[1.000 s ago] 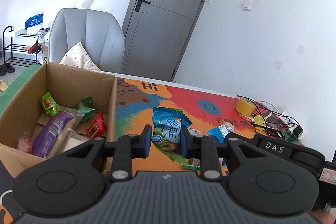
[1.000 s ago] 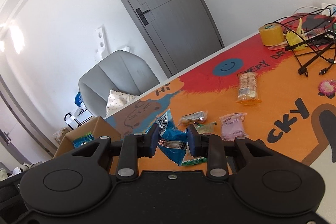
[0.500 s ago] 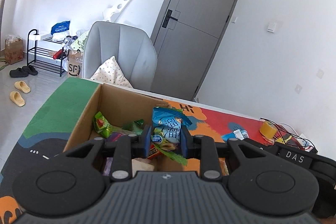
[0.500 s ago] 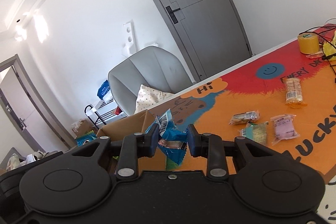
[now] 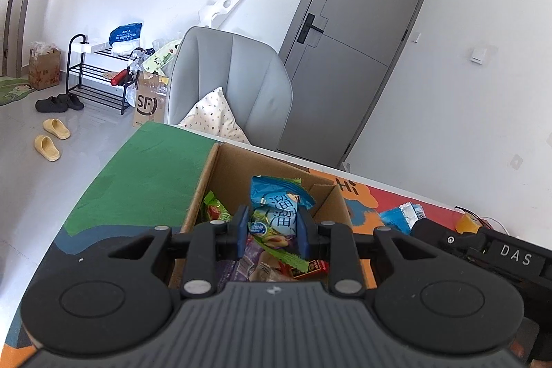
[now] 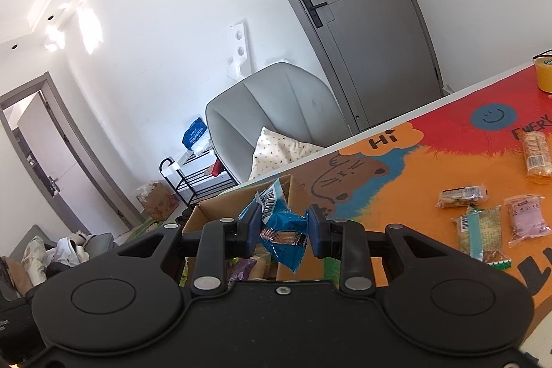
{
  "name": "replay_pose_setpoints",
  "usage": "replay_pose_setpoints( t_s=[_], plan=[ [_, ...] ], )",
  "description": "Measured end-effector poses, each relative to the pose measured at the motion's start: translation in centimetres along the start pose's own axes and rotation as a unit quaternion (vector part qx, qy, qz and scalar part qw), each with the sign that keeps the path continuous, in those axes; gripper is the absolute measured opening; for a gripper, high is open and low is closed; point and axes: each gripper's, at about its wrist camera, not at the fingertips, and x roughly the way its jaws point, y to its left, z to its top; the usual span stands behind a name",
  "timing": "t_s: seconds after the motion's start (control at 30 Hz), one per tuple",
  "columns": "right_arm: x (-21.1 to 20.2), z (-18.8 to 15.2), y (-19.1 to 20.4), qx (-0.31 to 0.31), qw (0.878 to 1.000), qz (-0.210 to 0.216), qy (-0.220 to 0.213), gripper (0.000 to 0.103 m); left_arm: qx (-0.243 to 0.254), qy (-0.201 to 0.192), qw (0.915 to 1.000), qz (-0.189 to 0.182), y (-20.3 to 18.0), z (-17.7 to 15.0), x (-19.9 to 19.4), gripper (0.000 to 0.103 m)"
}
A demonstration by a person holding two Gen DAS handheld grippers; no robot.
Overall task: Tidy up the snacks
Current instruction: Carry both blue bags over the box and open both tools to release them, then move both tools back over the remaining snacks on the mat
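Note:
My left gripper (image 5: 272, 231) is shut on a blue and green snack bag (image 5: 276, 212) and holds it above the open cardboard box (image 5: 203, 181), which has several packets inside. In the right wrist view my right gripper (image 6: 283, 228) is shut on a crumpled blue snack packet (image 6: 281, 223), just over the box's (image 6: 207, 209) near right corner. That same blue packet (image 5: 400, 216) and the right gripper's black body show at the right of the left wrist view. Several wrapped snacks (image 6: 483, 226) still lie on the colourful table mat (image 6: 414, 181).
A grey armchair (image 5: 227, 81) with a spotted cushion stands behind the table's far edge, beside a grey door (image 5: 348, 50). A roll of yellow tape (image 6: 543, 75) sits at the table's far right. A shoe rack (image 5: 96, 81) and slippers are on the floor at left.
Both grippers have swung left across the table with their packets still gripped; the box, first off to the left, now lies directly under the left gripper and below the right one.

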Motion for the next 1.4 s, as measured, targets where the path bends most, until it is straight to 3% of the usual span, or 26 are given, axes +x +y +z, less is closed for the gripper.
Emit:
replay_pose_setpoints(
  t_s=[0.23, 0.3, 0.63, 0.73, 0.8, 1.07, 1.27, 1.4],
  plan=[
    [1.8, 0.4, 1.0, -0.003, 1.000, 0.006, 0.008, 0.030, -0.009, 0.017, 0.9997, 0.014, 1.1, 0.2, 1.6, 0.032],
    [2.3, 0.5, 1.2, -0.004, 1.000, 0.007, 0.010, 0.030, -0.016, 0.020, 0.9996, 0.010, 1.5, 0.3, 1.6, 0.041],
    [4.4, 1.5, 2.4, -0.002, 1.000, 0.011, 0.013, 0.030, -0.024, -0.005, 0.9994, 0.023, 2.7, 1.2, 0.4, 0.056],
    [5.0, 1.7, 2.8, 0.002, 1.000, 0.014, 0.008, 0.037, -0.030, -0.006, 0.9991, 0.028, 3.1, 1.3, 0.5, 0.058],
    [5.0, 1.8, 2.8, 0.005, 1.000, 0.000, 0.006, 0.054, -0.033, -0.005, 0.9989, 0.032, 3.3, 1.4, 0.5, 0.062],
    [2.9, 1.4, 1.2, 0.021, 1.000, -0.007, 0.004, 0.055, -0.029, -0.022, 0.9983, 0.047, 2.5, 1.0, -0.2, 0.086],
    [0.7, 1.1, -0.8, 0.032, 0.999, -0.020, -0.002, 0.056, -0.013, -0.013, 0.9990, 0.040, 0.9, 0.1, -0.5, 0.090],
    [-0.8, 1.1, -2.7, 0.042, 0.998, -0.038, -0.011, 0.066, -0.001, -0.009, 0.9994, 0.033, -0.4, -0.6, -0.5, 0.094]
  ],
)
